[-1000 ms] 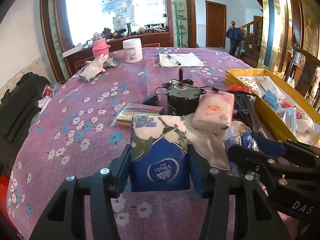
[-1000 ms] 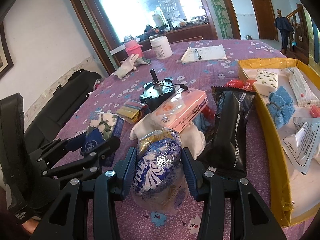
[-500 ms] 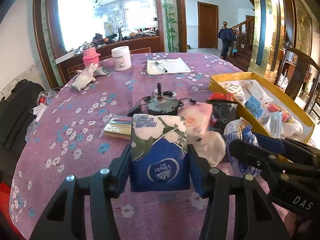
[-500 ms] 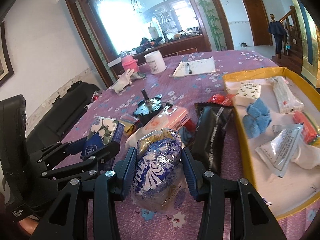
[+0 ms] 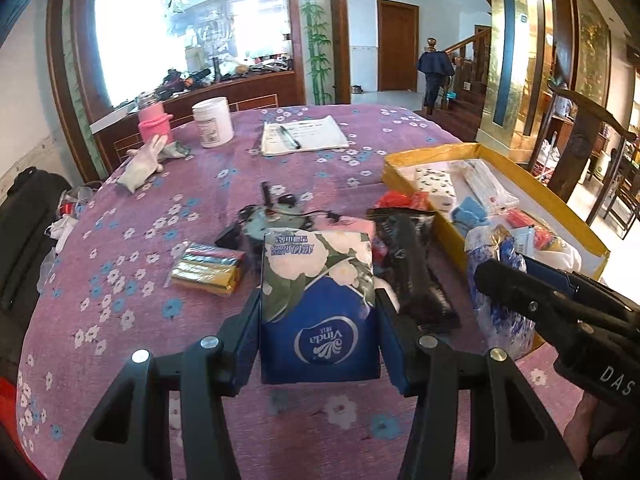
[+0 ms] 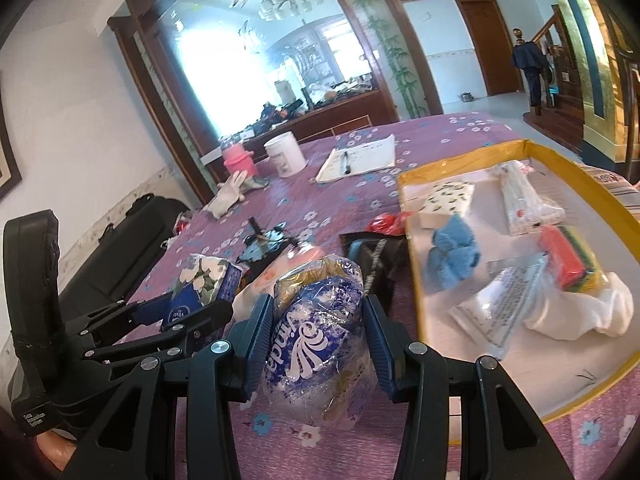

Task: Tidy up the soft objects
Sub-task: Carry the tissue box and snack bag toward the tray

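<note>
Left wrist: tissue pack (image 5: pixel 319 308) clamped between left tongs (image 5: pixel 318 338), above table (image 5: pixel 120 280).

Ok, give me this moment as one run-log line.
left tool: shut on blue tissue pack | right tool: shut on clear-wrapped tissue bundle | both above table | yellow tray: beside them, part filled

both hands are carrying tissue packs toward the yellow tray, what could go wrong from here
The right gripper squeezes a crinkly plastic tissue bag whose lower part bulges below the jaws; it may slip out.

The yellow tray is already crowded with a blue cloth, sponge and white sock, so a drop could land on them or catch the wall.

The left gripper with its tissue pack is close beside the right; they could bump.
</note>
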Demonstrator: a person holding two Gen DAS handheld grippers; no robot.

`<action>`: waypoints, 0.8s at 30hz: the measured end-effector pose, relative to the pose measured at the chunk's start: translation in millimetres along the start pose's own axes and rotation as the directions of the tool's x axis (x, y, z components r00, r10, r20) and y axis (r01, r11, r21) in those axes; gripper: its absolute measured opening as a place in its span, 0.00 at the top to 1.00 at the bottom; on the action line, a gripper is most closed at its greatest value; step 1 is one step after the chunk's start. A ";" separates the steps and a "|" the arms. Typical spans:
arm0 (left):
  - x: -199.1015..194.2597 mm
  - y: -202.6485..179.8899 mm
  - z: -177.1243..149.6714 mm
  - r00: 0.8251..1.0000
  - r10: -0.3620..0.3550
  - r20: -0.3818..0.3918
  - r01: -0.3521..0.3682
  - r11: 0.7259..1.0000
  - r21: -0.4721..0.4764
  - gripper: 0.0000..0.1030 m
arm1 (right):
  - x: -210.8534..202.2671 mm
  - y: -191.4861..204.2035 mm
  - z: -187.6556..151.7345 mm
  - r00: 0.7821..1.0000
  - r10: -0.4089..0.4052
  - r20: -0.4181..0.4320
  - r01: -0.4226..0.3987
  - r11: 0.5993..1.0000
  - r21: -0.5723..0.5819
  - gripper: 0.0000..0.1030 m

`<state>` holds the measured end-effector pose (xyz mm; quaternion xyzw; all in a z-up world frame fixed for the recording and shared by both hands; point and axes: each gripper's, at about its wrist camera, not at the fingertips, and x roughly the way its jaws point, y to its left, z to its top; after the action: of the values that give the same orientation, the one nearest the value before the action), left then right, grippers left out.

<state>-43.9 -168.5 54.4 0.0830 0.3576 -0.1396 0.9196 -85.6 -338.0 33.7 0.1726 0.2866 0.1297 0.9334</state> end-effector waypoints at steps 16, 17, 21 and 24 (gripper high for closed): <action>12.8 -83.5 33.9 0.987 -0.145 -0.062 0.150 0.985 0.085 0.50 | -41.1 -68.0 22.4 0.992 -0.103 0.075 0.094 0.989 0.116 0.53; 15.7 -90.2 38.1 0.985 -0.157 -0.074 0.163 0.983 0.089 0.50 | -43.0 -73.1 26.6 0.990 -0.117 0.075 0.107 0.987 0.123 0.53; 25.3 -107.2 52.7 0.977 -0.188 -0.098 0.197 0.976 0.091 0.50 | -50.8 -93.4 45.6 0.983 -0.159 0.088 0.144 0.978 0.153 0.53; 30.0 -119.7 62.8 0.974 -0.201 -0.100 0.211 0.973 0.097 0.50 | -54.7 -107.2 59.2 0.977 -0.186 0.105 0.167 0.971 0.170 0.53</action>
<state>-20.7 -303.7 73.5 0.1008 0.3969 -0.2496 0.8775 -79.8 -468.6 63.9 0.2283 0.2537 0.0119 0.9399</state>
